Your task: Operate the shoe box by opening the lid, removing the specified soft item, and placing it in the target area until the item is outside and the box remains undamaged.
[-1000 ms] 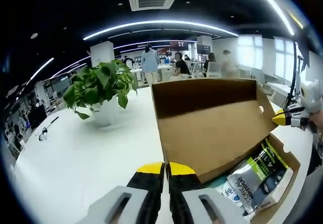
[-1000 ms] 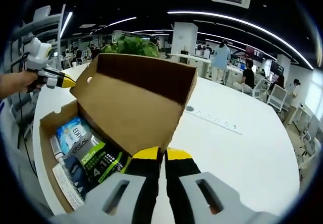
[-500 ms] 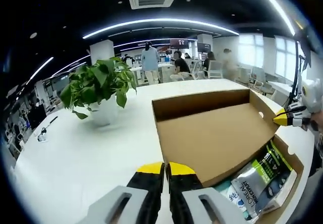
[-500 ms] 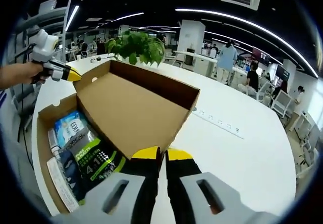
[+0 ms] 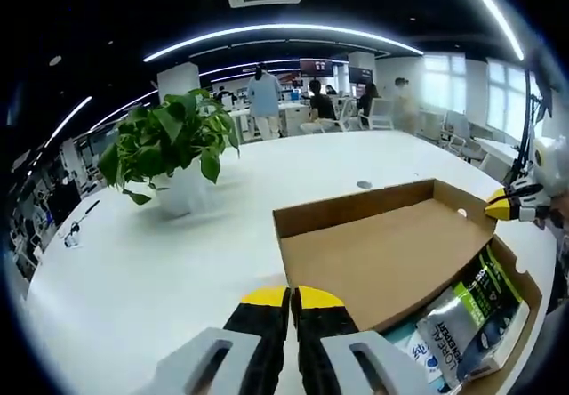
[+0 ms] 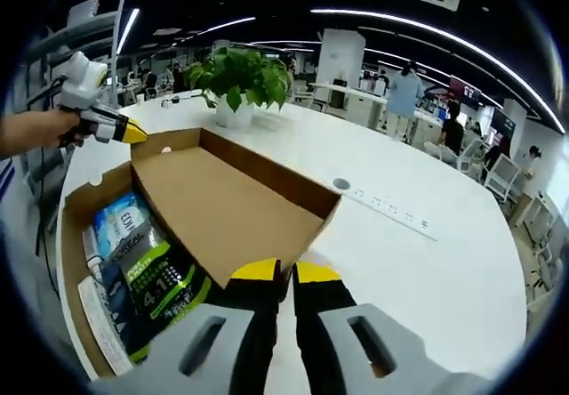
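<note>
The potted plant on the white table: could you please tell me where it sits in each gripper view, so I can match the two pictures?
Left gripper view: the potted plant is upper left, beyond the open shoe box lid.
Right gripper view: the potted plant is upper centre-left, past the lid's far edge.
Shared landmark: the green and black packet lying in the box.

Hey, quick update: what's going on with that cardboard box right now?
Both grippers shut at the lid's corners. Shoe box open, packets inside. Nothing blocking.
</note>
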`<state>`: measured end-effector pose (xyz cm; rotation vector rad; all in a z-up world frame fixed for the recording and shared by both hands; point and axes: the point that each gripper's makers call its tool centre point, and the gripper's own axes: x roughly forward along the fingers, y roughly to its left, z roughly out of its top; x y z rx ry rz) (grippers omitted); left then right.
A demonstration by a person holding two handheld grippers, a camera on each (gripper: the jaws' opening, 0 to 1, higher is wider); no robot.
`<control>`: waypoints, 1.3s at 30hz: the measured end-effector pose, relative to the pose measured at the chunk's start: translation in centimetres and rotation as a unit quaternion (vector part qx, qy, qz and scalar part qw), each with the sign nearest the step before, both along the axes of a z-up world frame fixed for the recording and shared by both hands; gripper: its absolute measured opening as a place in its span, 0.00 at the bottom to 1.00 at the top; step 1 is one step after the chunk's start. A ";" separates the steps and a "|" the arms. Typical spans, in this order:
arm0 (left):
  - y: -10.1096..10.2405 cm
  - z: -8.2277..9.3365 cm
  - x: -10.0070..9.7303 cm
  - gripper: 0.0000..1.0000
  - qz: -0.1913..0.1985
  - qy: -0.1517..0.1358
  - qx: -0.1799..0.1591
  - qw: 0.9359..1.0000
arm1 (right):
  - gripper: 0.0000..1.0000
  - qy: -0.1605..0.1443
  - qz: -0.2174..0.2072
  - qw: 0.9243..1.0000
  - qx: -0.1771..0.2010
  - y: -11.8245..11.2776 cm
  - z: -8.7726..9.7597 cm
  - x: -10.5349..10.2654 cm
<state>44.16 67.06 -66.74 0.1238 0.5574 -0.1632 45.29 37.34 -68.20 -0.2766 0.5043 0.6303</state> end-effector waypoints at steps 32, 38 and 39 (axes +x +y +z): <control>0.2 -0.9 1.0 0.01 0.011 0.019 -0.021 1.000 | 0.16 0.057 -0.038 0.993 0.095 -0.1 -0.5 -3.9; 0.3 -0.8 0.8 0.02 0.009 0.017 -0.018 1.000 | 0.17 0.056 -0.011 0.994 0.093 0.7 0.1 -5.7; 0.3 -0.7 0.8 0.03 0.008 0.017 -0.015 1.000 | 0.17 0.058 -0.006 0.994 0.092 0.9 0.1 -5.9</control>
